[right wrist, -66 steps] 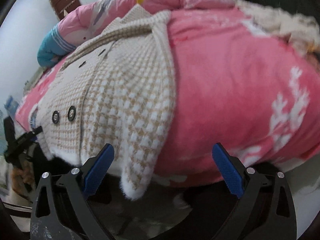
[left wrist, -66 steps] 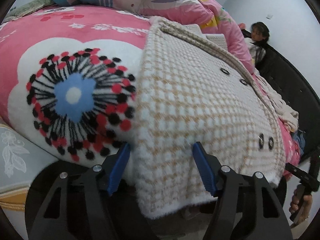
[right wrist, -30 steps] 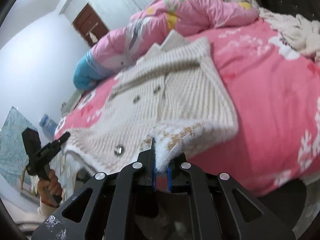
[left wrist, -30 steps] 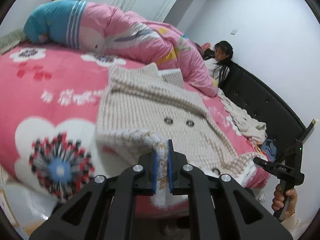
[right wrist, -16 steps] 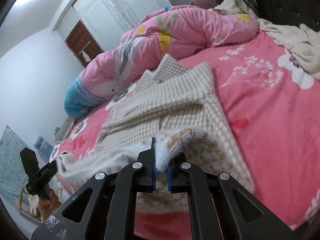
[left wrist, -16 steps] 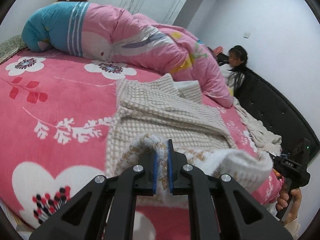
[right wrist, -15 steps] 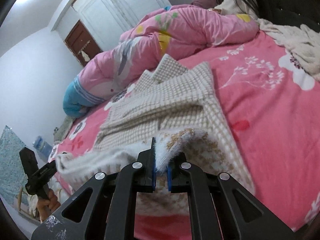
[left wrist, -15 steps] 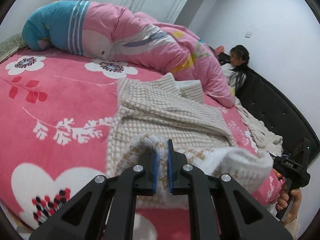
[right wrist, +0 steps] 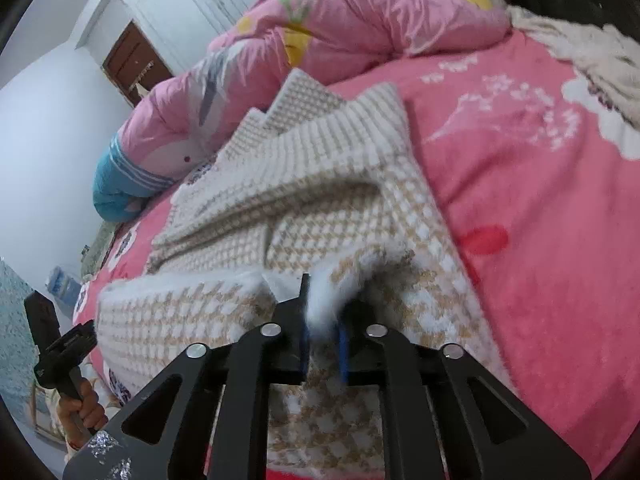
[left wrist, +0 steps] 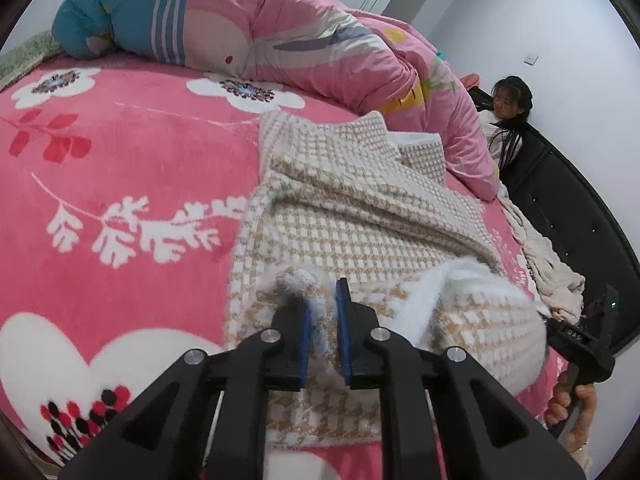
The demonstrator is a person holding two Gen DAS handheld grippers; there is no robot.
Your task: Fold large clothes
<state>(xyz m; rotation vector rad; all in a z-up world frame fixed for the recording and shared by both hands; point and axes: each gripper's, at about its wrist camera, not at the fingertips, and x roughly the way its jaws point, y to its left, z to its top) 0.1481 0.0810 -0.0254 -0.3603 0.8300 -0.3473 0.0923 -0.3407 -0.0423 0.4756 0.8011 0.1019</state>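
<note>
A cream and tan houndstooth knit coat (left wrist: 360,220) lies on a pink flowered bedspread (left wrist: 120,168); it also shows in the right wrist view (right wrist: 320,184). Its lower part is doubled up over the body, fluffy white lining showing along the raised hem. My left gripper (left wrist: 322,312) is shut on the hem's left corner. My right gripper (right wrist: 322,316) is shut on the hem's right corner. Both hold the hem low over the coat's middle. The collar points toward the far duvet.
A rolled pink and blue duvet (left wrist: 260,28) lies along the far side of the bed. A person (left wrist: 508,108) sits against the black headboard (left wrist: 580,208) at right. A cream blanket (left wrist: 548,256) lies near the headboard. A white door and walls stand behind.
Both grippers have carried the hem farther up over the coat toward the collar and lower down. The folded part now covers more of the body. Both stay shut on the hem.
</note>
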